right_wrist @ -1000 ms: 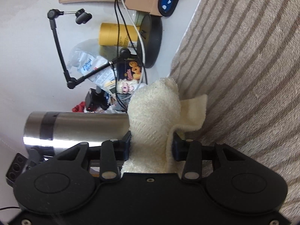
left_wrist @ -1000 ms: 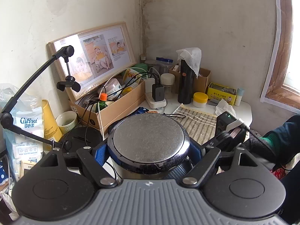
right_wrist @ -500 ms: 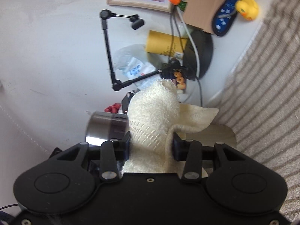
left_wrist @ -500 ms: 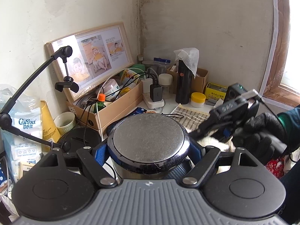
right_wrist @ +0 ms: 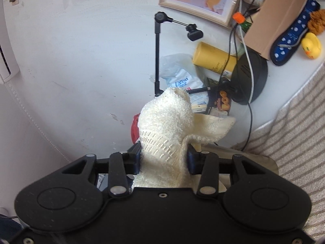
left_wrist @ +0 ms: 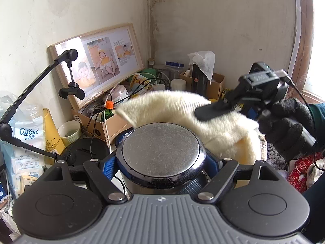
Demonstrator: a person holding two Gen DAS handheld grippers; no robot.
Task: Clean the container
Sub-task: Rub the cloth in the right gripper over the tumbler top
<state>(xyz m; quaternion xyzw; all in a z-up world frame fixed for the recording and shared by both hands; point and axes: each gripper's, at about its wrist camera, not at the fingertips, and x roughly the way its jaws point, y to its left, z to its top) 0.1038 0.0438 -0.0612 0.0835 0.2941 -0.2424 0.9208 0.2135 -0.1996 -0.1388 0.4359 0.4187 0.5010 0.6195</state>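
— Flask (left_wrist: 160,152) first: where does it sit?
— Steel flask, clamped between the blue pads of the left claw (left_wrist: 161,162), its round end facing the camera above the cluttered table (right_wrist: 294,79).
— And the right claw (right_wrist: 163,158)?
— Clenched on a cream terry towel (right_wrist: 165,126), which bunches up between its two fingers. In the left view a black-gloved hand (left_wrist: 284,126) carries that claw, and the towel (left_wrist: 178,111) drapes just behind the flask's end; whether they touch I cannot tell.
— Anything nearby?
— A framed photo collage (left_wrist: 97,61) leaning on the wall, a cardboard box (left_wrist: 109,124) of cables, and a yellow rubber duck (right_wrist: 310,45).
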